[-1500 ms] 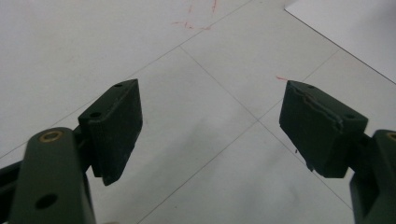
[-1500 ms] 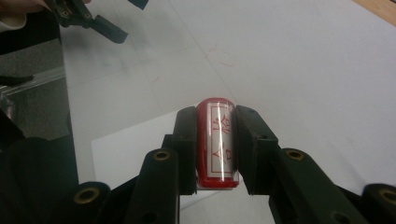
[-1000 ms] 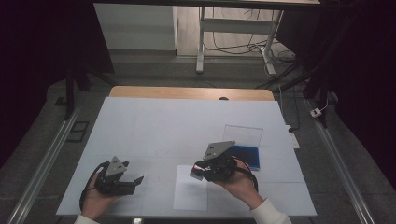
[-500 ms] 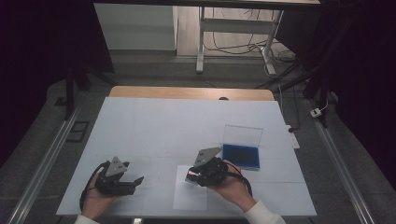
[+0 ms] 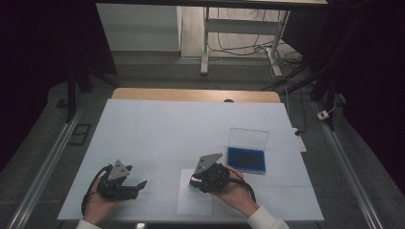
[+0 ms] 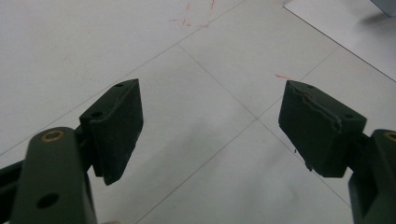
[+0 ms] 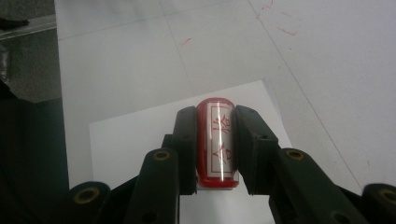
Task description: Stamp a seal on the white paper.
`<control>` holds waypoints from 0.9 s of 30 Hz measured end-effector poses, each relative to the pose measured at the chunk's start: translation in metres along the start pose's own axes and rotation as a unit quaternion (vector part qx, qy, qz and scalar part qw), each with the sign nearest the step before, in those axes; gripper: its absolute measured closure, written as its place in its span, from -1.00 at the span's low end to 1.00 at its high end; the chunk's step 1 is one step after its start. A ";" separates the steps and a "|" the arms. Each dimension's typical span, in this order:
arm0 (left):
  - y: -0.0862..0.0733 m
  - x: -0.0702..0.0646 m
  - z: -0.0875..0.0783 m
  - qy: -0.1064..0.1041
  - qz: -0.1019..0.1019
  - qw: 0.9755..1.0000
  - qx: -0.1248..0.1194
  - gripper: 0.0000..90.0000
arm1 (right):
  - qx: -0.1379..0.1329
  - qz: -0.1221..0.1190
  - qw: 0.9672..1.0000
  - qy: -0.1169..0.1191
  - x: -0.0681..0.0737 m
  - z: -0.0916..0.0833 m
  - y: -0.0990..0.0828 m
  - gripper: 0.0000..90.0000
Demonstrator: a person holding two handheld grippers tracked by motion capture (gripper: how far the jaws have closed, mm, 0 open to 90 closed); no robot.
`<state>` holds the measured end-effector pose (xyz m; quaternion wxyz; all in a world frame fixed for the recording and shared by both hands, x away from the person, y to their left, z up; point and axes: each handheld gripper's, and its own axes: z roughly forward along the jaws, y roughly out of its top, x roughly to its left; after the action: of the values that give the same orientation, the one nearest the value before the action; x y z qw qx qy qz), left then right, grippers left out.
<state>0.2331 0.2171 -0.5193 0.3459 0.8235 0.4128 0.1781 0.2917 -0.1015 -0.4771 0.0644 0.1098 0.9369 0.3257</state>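
Lowered over the paper sheet [image 5: 195, 199], right gripper [image 7: 215, 140] clamps a red stamp [image 7: 217, 142] between its jaws; left gripper [image 6: 210, 126] gapes wide.

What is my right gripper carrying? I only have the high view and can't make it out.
Observer: A red stamp with red characters on its clear face, clamped between the right gripper jaws.
Operator: What lies under it?
Observer: The sheet of white paper; the stamp hangs over its near part, and I cannot tell whether it touches.
Operator: Is the left gripper holding anything?
Observer: No. The left gripper stands wide open above the white table, nothing between its jaws.
Operator: Any marks near it?
Observer: Faint red scribbles on the table ahead of it.
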 end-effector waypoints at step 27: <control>0.000 0.000 0.001 -0.001 0.001 1.000 0.003 -0.49 | 0.011 -0.007 1.000 -0.007 0.001 0.008 -0.003 0.56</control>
<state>0.2332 0.2167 -0.5200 0.3440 0.8251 0.4120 0.1766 0.2921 -0.0986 -0.4856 0.0718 0.1066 0.9405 0.3146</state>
